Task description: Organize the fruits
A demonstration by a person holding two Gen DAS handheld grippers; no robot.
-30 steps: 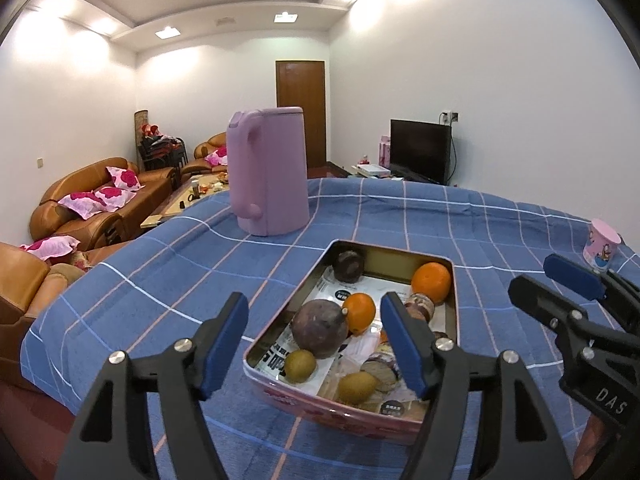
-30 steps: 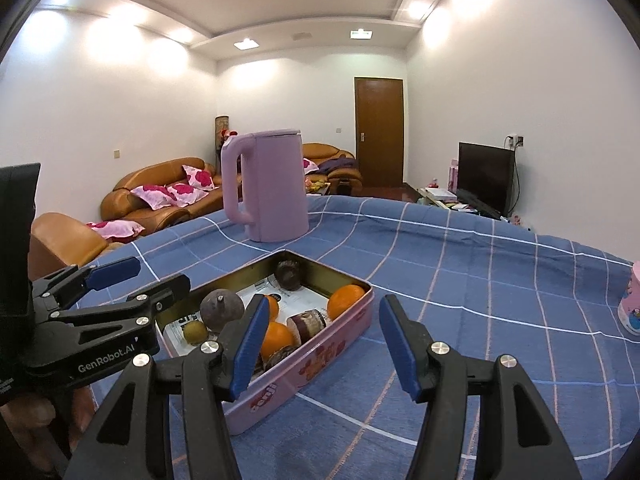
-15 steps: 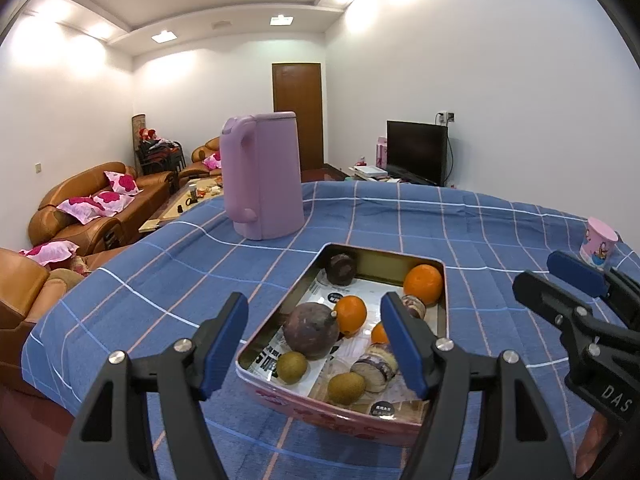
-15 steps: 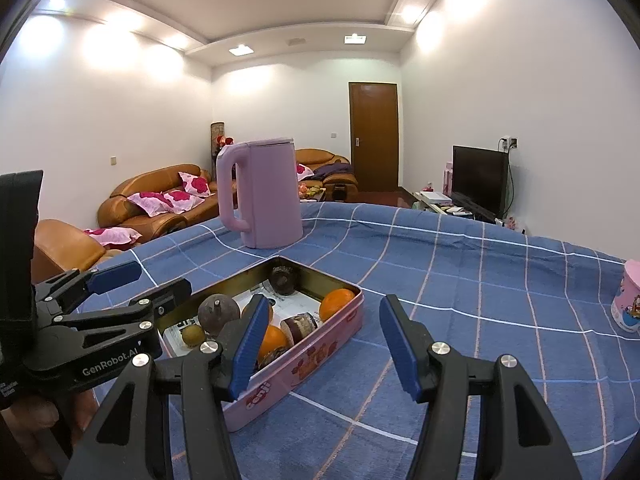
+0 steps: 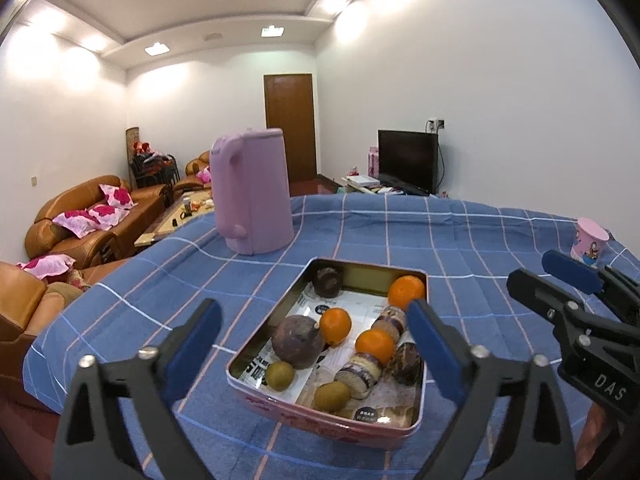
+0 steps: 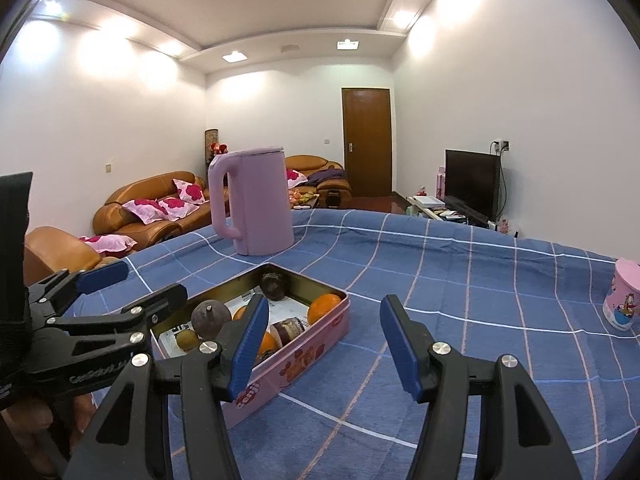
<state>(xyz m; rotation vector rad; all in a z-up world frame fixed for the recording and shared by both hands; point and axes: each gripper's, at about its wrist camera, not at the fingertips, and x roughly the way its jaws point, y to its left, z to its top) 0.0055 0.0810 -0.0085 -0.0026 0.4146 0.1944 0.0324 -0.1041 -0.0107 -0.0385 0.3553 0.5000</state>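
A pink rectangular tin (image 5: 256, 384) lies on the blue checked tablecloth and holds several fruits: oranges (image 5: 406, 291), a dark purple round fruit (image 5: 298, 342), kiwis (image 5: 281, 376) and striped wrapped pieces (image 5: 362, 368). The tin also shows in the right wrist view (image 6: 304, 354). My left gripper (image 5: 316, 344) is open and empty, held above the tin's near end. My right gripper (image 6: 324, 344) is open and empty, just right of the tin. Each gripper shows in the other's view, the right one at the right edge (image 5: 560, 280) and the left one at the left edge (image 6: 132, 284).
A tall lilac kettle (image 5: 252, 192) stands behind the tin. A pink printed cup (image 6: 624, 300) stands near the table's right edge. Sofas (image 6: 152, 208), a door and a TV (image 6: 472, 184) lie beyond the table.
Both grippers have pulled back and risen a little, so the tin looks smaller and farther. Both stay open. The fruits have not moved.
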